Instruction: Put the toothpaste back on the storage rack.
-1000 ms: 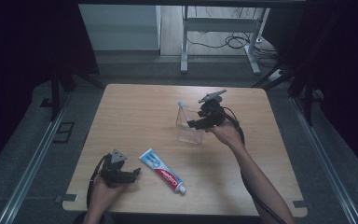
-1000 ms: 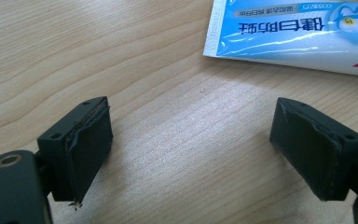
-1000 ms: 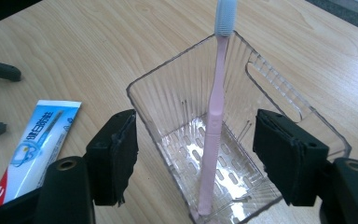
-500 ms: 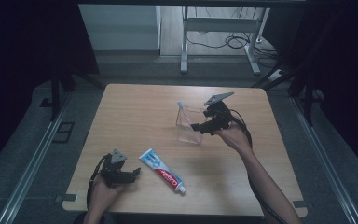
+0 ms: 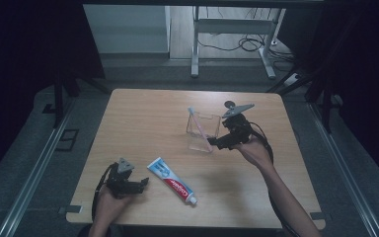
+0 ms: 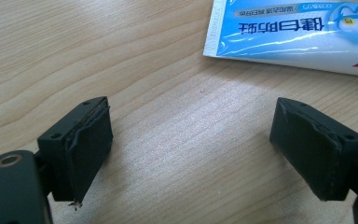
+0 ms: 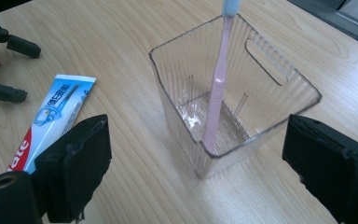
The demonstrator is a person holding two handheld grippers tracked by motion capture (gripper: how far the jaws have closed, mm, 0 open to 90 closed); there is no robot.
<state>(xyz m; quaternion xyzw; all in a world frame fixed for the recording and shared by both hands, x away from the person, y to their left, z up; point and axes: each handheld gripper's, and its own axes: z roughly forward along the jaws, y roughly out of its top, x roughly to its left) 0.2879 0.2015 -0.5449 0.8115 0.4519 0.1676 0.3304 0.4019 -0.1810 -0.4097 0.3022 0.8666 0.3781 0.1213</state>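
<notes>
A wooden table (image 5: 143, 118) bears a toothpaste tube (image 5: 171, 180) and clear bin (image 5: 203, 131).

My left gripper (image 5: 139, 183) sits low with its jaws spread wide. My right gripper (image 5: 216, 143), at the end of an outstretched forearm, looks wide apart too, seemingly gripping nothing, pointing leftward across me.

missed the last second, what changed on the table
The right claw drew back toward the person, away from the clear container, and stands open just short of it. The pink toothbrush leans inside, let go. The toothpaste tube and open left claw stayed put.
</notes>
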